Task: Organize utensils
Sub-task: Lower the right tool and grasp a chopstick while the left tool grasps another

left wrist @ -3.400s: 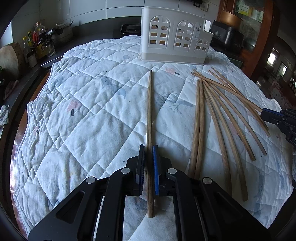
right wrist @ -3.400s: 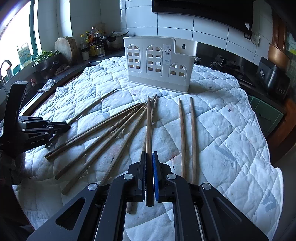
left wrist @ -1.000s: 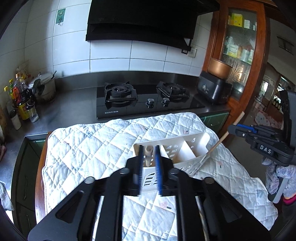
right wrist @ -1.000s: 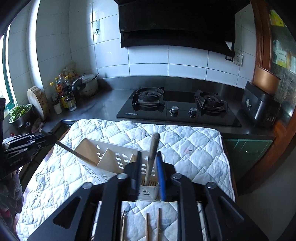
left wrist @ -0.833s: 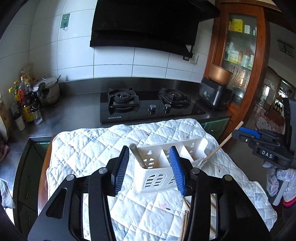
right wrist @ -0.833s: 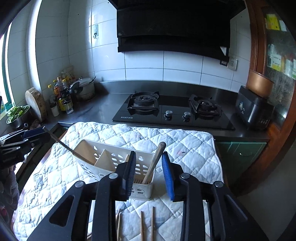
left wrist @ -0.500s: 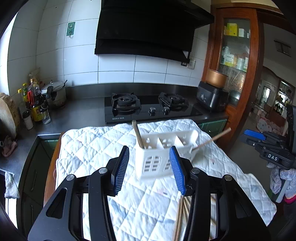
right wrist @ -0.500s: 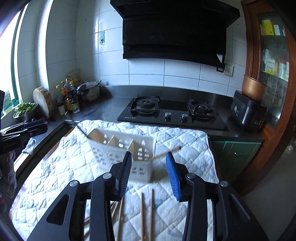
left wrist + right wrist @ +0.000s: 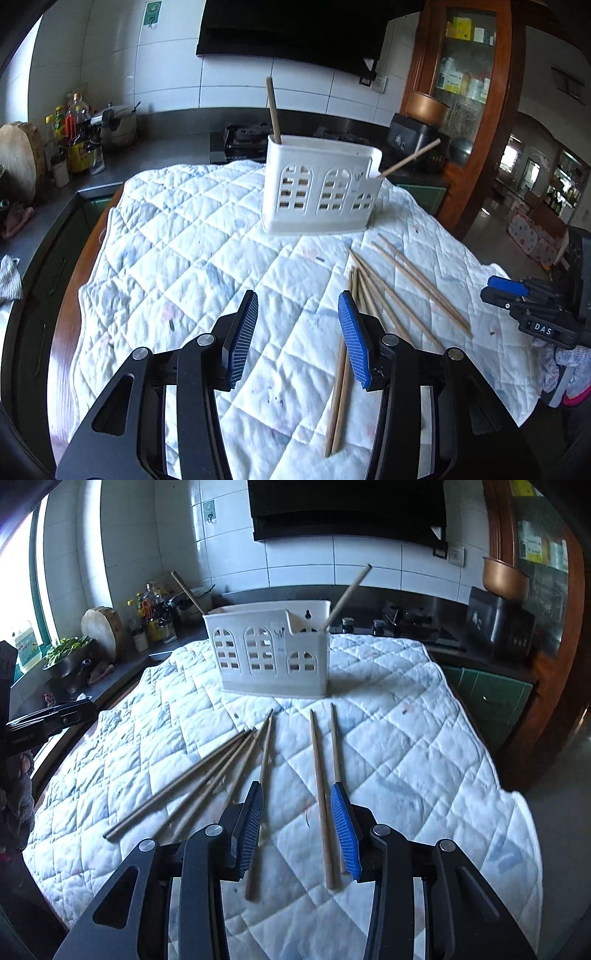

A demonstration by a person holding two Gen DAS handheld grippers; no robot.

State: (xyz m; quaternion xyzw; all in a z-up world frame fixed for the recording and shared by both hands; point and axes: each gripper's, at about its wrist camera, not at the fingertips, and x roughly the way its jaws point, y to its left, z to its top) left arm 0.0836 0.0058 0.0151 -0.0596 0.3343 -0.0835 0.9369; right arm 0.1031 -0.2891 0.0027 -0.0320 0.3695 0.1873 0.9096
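Left gripper [image 9: 297,334]: spread, empty.
Right gripper [image 9: 297,829]: spread, straddling loose chopsticks [image 9: 320,786].
Holder [image 9: 271,657]: upright on quilt [image 9: 406,738], two sticks inside.
Risk: you pinch two sticks together; one slips free.

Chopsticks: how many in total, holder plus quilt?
8. Two stand in the white holder: the left-end chopstick and the right-end chopstick. Six lie on the quilt: a fan of four and a pair beside it. None looks hidden.
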